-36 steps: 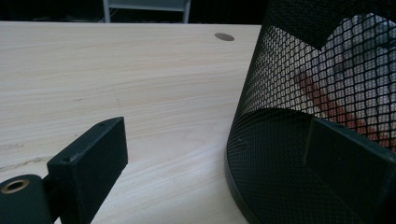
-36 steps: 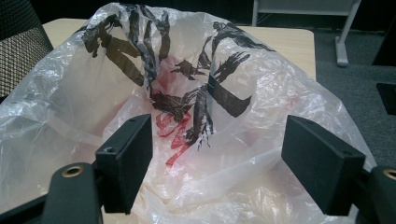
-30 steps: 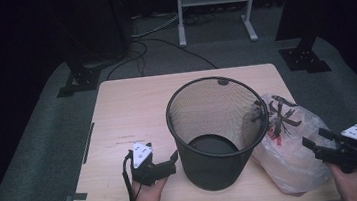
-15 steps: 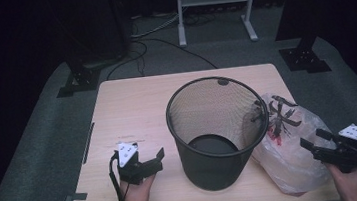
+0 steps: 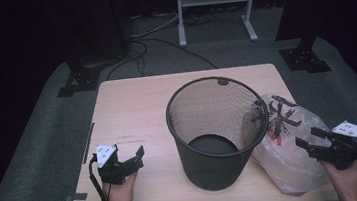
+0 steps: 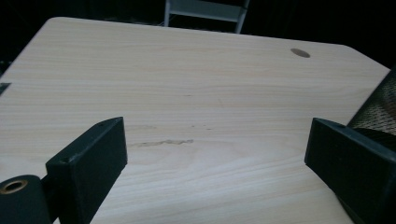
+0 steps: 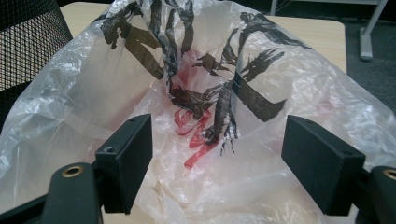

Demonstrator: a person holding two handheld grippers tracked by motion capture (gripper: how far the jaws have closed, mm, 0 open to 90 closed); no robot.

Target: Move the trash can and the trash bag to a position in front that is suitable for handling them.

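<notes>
Crinkled plastic bag (image 7: 210, 93) lies just right of the mesh bin (image 5: 217, 131) on the surface (image 5: 132, 110); right gripper (image 5: 317, 145) faces it, jaws apart, likely to seize it. Left gripper (image 5: 134, 155) waits, jaws apart.

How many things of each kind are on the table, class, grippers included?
Mesh bin: 1
Plastic bag: 1
Grippers: 2, left gripper and right gripper
Total: 4
</notes>
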